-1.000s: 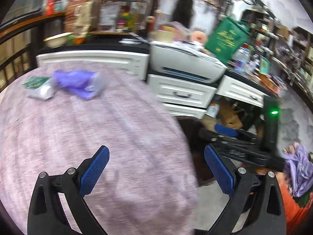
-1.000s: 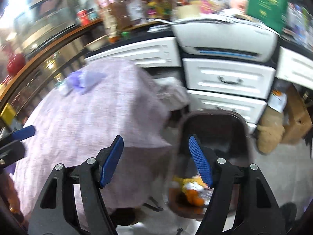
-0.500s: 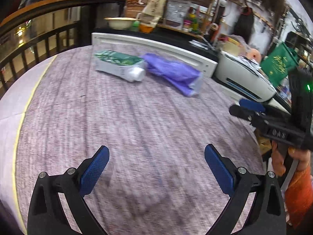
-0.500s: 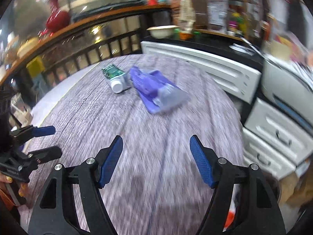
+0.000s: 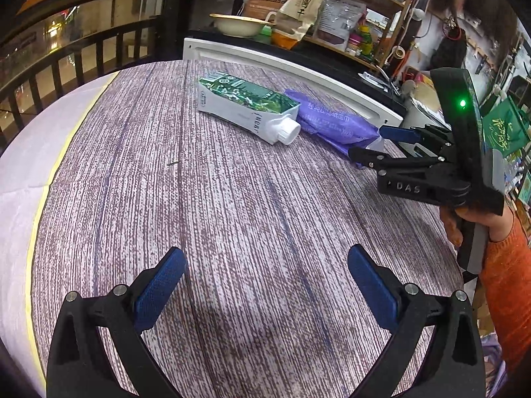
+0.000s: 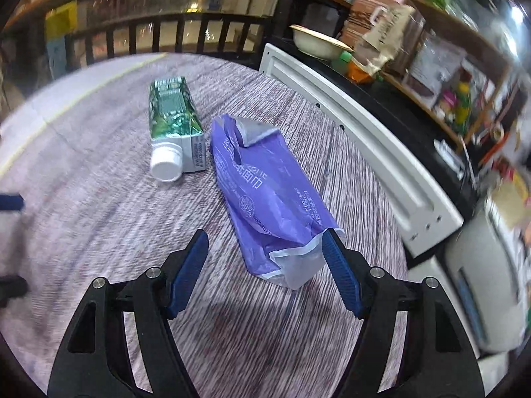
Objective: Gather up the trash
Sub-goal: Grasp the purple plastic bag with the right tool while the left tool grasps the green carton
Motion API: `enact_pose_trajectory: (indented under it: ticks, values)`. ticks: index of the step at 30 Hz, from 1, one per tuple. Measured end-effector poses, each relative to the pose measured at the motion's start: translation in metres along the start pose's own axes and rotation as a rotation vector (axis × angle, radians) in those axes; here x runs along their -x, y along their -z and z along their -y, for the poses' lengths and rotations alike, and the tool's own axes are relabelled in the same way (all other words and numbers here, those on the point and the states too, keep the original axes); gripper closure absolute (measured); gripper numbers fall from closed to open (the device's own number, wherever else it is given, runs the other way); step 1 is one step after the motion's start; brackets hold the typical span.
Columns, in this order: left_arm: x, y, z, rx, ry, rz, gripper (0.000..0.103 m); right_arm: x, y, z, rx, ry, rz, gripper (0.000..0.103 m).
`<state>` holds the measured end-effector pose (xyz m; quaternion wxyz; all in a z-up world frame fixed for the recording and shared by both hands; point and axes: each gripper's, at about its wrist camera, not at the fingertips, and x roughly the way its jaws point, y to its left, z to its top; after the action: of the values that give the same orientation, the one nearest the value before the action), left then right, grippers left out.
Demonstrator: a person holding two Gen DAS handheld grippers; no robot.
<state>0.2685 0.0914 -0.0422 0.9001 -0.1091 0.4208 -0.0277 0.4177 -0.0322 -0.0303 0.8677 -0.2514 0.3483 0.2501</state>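
On the round table (image 5: 232, 199), covered in a purple-and-white woven-look cloth, you have two pieces of trash lying side by side. Item one: a green-and-white carton (image 5: 245, 107) on its side, white screw cap (image 5: 287, 131) toward your left gripper; in the left wrist view it sits at about twelve o'clock, well apart from the blue pads. Item two: a crumpled purple plastic wrapper (image 6: 268, 195), just beside the carton at its three o'clock side in the right wrist view, its torn pale end toward you. Your right gripper (image 6: 265, 267) stands wide open with nothing gripped; the wrapper's near end lies between the two fingertips, with the right pad (image 6: 340, 275) at the wrapper's edge, though contact cannot be told, and the left pad (image 6: 187, 273) clear of it. Your left gripper (image 5: 265, 285) is also spread wide and empty, above bare cloth at six o'clock in its own view. From the left wrist view, your right gripper (image 5: 381, 146) appears at three o'clock, reaching over the wrapper's (image 5: 332, 122) end, held by your hand (image 5: 478, 219) in an orange sleeve (image 5: 504, 292). Beyond the table, at one o'clock: a white cabinet (image 5: 282, 63) and a cream bowl (image 5: 239, 23) on its dark top.
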Motion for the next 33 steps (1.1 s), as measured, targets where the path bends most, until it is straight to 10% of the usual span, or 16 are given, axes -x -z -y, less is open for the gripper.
enact_pose_trajectory:
  ticks: [15,23,33]
  values:
    - [-0.01,-0.013,-0.005,0.04,0.014,0.003,0.006,-0.036,-0.039,-0.018,0.29,0.121,-0.05,0.018]
    - [-0.011,-0.016,-0.011,0.049,-0.009,0.007,0.006,-0.048,-0.035,-0.009,0.256,0.111,-0.058,0.087]
    - [-0.019,-0.042,-0.004,0.082,-0.03,0.003,0.006,0.027,-0.006,0.022,0.036,0.109,0.09,0.092]
